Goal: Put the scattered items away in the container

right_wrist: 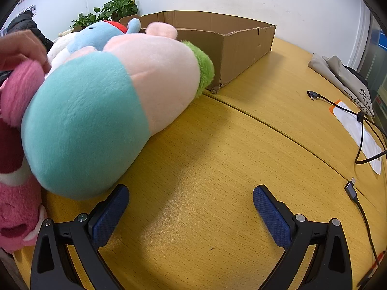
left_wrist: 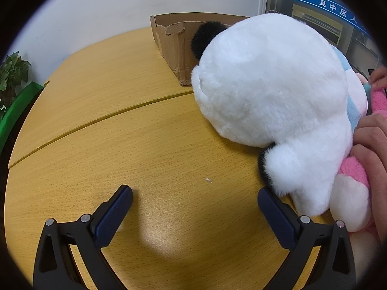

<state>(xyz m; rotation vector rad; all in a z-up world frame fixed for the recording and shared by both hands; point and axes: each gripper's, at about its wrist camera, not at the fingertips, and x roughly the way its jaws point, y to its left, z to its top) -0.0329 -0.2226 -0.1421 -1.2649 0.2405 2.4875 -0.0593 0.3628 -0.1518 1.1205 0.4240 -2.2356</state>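
A big white plush with black ears [left_wrist: 273,91] lies on the wooden table [left_wrist: 121,133], right of my open left gripper [left_wrist: 194,194]; the right finger nearly touches its paw. The cardboard box [left_wrist: 173,46] stands behind it. In the right wrist view, a teal-and-pale-pink plush with a green tuft [right_wrist: 101,111] lies left of my open right gripper [right_wrist: 191,193], its teal end beside the left finger. A hot-pink plush [right_wrist: 17,193] lies at the far left, a blue plush [right_wrist: 99,36] behind. The cardboard box [right_wrist: 229,41] sits at the back. Both grippers hold nothing.
A person's hand [left_wrist: 372,140] rests on the pink plush [left_wrist: 353,169] at the right edge, also a hand [right_wrist: 21,46] at upper left. Black cables [right_wrist: 362,125], a white packet [right_wrist: 358,130] and a grey bag [right_wrist: 343,79] lie at right. Potted plants [right_wrist: 113,9] stand by the wall.
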